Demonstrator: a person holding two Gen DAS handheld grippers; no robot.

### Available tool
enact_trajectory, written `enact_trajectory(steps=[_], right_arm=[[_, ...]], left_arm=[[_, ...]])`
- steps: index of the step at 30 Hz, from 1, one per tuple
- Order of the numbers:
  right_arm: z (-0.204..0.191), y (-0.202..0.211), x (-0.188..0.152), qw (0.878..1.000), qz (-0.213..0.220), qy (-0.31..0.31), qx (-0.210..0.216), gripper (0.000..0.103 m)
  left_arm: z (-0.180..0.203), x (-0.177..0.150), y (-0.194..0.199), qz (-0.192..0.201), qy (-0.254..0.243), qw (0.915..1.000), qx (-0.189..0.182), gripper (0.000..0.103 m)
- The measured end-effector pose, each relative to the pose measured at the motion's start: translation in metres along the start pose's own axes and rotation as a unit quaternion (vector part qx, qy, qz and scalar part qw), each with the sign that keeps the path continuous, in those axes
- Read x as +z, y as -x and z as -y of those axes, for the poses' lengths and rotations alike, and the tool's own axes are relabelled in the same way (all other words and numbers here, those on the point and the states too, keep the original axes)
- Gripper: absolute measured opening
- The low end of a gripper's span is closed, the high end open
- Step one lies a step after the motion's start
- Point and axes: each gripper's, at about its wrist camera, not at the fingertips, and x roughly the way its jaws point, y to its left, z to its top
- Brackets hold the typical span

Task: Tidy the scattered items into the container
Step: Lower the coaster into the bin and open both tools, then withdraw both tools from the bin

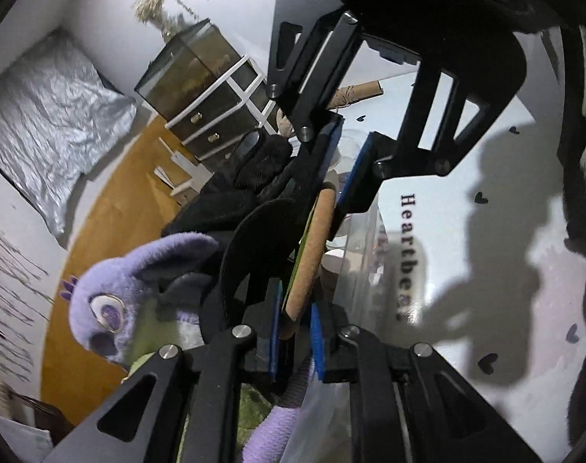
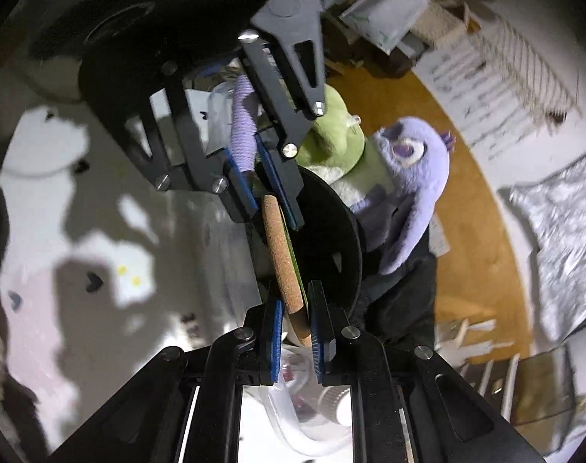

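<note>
A round cork coaster (image 1: 312, 254) with a green face is seen edge-on, pinched at opposite ends by both grippers. In the left wrist view, the left gripper (image 1: 296, 341) is closed on the coaster's near end at 6 o'clock, while the right gripper (image 1: 349, 162) is clamped on its far end toward 12 o'clock. In the right wrist view, the right gripper (image 2: 296, 333) grips the coaster (image 2: 281, 254) at 6 o'clock and the left gripper (image 2: 264, 183) holds the opposite end. A purple plush toy (image 1: 111, 293) lies at 8 o'clock in the left view, beside a black bag (image 1: 231, 200). A clear plastic container (image 1: 364, 247) sits just right of the coaster. On the white tabletop (image 1: 485, 254), printed with small dark hearts, the word "Heartbeat" (image 1: 410, 258) is partly legible.
</note>
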Motion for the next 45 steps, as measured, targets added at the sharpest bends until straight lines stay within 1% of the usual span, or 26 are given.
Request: enact_trajectory(steps=[2, 3, 4, 5, 6, 7, 8, 10, 12, 14, 15, 16, 17, 18, 19, 22, 24, 26, 27, 28, 31, 34, 38, 39, 41, 45], right_arm=[[0.007, -0.004, -0.001, 0.999, -0.008, -0.026, 0.022, 0.014], [0.009, -0.006, -0.002, 0.999, -0.012, -0.036, 0.028, 0.014], [0.010, -0.007, -0.004, 0.998, -0.016, -0.045, 0.030, 0.014], [0.011, -0.008, -0.006, 0.998, -0.019, -0.051, 0.030, 0.014], [0.011, -0.009, -0.008, 0.998, -0.021, -0.054, 0.031, 0.014], [0.011, -0.009, -0.009, 0.998, -0.021, -0.058, 0.032, 0.014], [0.011, -0.009, -0.011, 0.997, -0.022, -0.061, 0.033, 0.014], [0.009, -0.007, -0.013, 0.997, -0.023, -0.060, 0.035, 0.015], [0.008, -0.004, -0.014, 0.997, -0.022, -0.063, 0.040, 0.015], [0.010, 0.000, -0.014, 0.996, -0.019, -0.072, 0.045, 0.017], [0.012, 0.002, -0.014, 0.996, -0.018, -0.077, 0.047, 0.031], [0.013, 0.005, -0.014, 0.995, -0.015, -0.085, 0.045, 0.064], [0.014, 0.008, -0.015, 0.995, -0.013, -0.095, 0.041, 0.078], [0.015, 0.012, -0.015, 0.994, -0.008, -0.104, 0.035, 0.086], [0.016, 0.017, -0.016, 0.993, -0.001, -0.114, 0.027, 0.086], [0.019, 0.030, -0.020, 0.987, 0.012, -0.161, -0.013, 0.086], [0.021, 0.037, -0.025, 0.979, 0.017, -0.199, -0.041, 0.086], [0.021, 0.042, -0.033, 0.971, 0.020, -0.231, -0.063, 0.086], [0.021, 0.045, -0.038, 0.966, 0.018, -0.247, -0.075, 0.086], [0.021, 0.046, -0.042, 0.962, 0.016, -0.261, -0.082, 0.086], [0.023, 0.053, -0.057, 0.947, 0.013, -0.307, -0.090, 0.086], [0.020, 0.065, -0.067, 0.934, 0.018, -0.344, -0.099, 0.086], [0.014, 0.086, -0.075, 0.917, 0.035, -0.382, -0.110, 0.087], [0.012, 0.091, -0.076, 0.913, 0.039, -0.389, -0.116, 0.087], [0.006, 0.102, -0.078, 0.904, 0.049, -0.405, -0.129, 0.087], [-0.010, 0.122, -0.082, 0.887, 0.065, -0.417, -0.188, 0.087]], left_arm=[[-0.002, 0.000, -0.003, -0.003, 0.003, 1.0000, -0.003, 0.017], [-0.003, 0.000, -0.005, -0.005, 0.007, 1.0000, -0.003, 0.021], [-0.004, 0.000, -0.005, -0.007, 0.015, 0.9999, -0.002, 0.035], [-0.004, 0.000, -0.006, -0.007, 0.022, 0.9997, -0.003, 0.043], [-0.003, 0.000, -0.006, -0.005, 0.026, 0.9996, -0.005, 0.055], [0.000, 0.000, -0.006, -0.004, 0.027, 0.9996, -0.006, 0.059], [0.003, 0.000, -0.006, -0.004, 0.027, 0.9996, -0.006, 0.061], [0.008, -0.001, -0.007, -0.003, 0.031, 0.9995, -0.006, 0.070], [0.008, -0.002, -0.006, -0.002, 0.048, 0.9988, -0.008, 0.071], [0.005, -0.003, -0.004, -0.001, 0.080, 0.9967, -0.011, 0.071], [0.003, -0.003, -0.003, 0.000, 0.097, 0.9952, -0.014, 0.071], [0.000, -0.003, -0.001, 0.002, 0.115, 0.9932, -0.015, 0.071], [-0.002, -0.003, 0.001, 0.004, 0.132, 0.9911, -0.016, 0.071], [-0.003, -0.003, 0.003, 0.006, 0.148, 0.9889, -0.013, 0.077], [-0.004, -0.002, 0.006, 0.009, 0.163, 0.9865, -0.006, 0.088], [-0.004, 0.000, 0.014, 0.019, 0.201, 0.9794, 0.003, 0.092], [-0.001, 0.001, 0.019, 0.023, 0.217, 0.9757, 0.022, 0.093], [0.001, 0.003, 0.023, 0.022, 0.233, 0.9703, 0.061, 0.099], [0.002, 0.004, 0.027, 0.024, 0.244, 0.9659, 0.085, 0.103], [0.003, 0.004, 0.031, 0.028, 0.255, 0.9612, 0.101, 0.103], [0.003, 0.003, 0.040, 0.034, 0.288, 0.9489, 0.124, 0.103], [0.004, 0.003, 0.048, 0.038, 0.326, 0.9346, 0.136, 0.103], [0.006, 0.002, 0.058, 0.044, 0.376, 0.9129, 0.152, 0.103], [0.008, 0.003, 0.062, 0.046, 0.383, 0.9091, 0.157, 0.103], [0.017, 0.005, 0.071, 0.051, 0.387, 0.9052, 0.168, 0.103], [0.029, 0.012, 0.082, 0.045, 0.394, 0.9022, 0.171, 0.103]])
